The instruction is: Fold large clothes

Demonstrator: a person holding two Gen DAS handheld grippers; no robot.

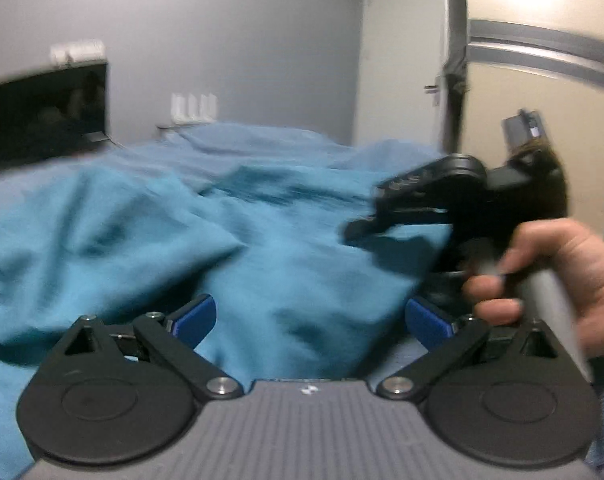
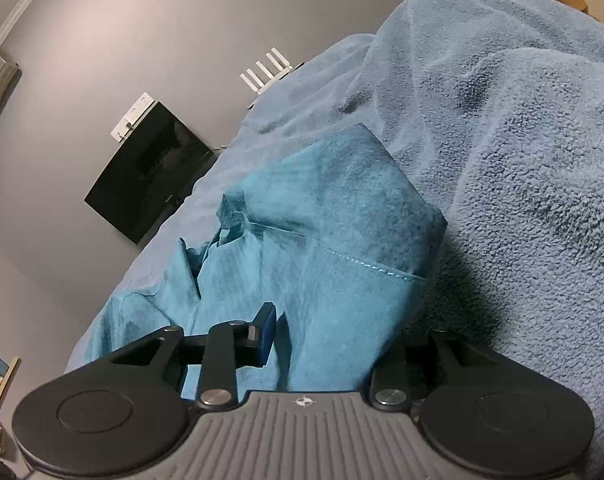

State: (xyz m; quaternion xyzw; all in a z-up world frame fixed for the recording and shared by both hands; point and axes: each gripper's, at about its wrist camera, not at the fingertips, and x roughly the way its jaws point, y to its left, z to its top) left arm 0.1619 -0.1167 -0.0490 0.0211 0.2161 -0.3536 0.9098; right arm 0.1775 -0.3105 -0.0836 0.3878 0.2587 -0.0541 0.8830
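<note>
A teal garment [image 1: 150, 240] lies crumpled across the bed. My left gripper [image 1: 307, 318] is open just above it, blue pads wide apart, with cloth between them but not pinched. My right gripper [image 1: 361, 230] shows in the left wrist view at the right, held by a hand [image 1: 561, 280] and resting on the garment's right edge. In the right wrist view the right gripper [image 2: 325, 336] has a stitched fold of the teal garment [image 2: 321, 240] bunched between its fingers. Only its left blue pad [image 2: 266, 334] shows. The cloth hides the other.
A pale blue fleece blanket [image 2: 521, 160] covers the bed under the garment. A black wall screen [image 1: 46, 116] hangs at the left, with white items [image 1: 194, 106] behind the bed. A white door [image 1: 397, 60] and a wardrobe [image 1: 541, 80] stand at the right.
</note>
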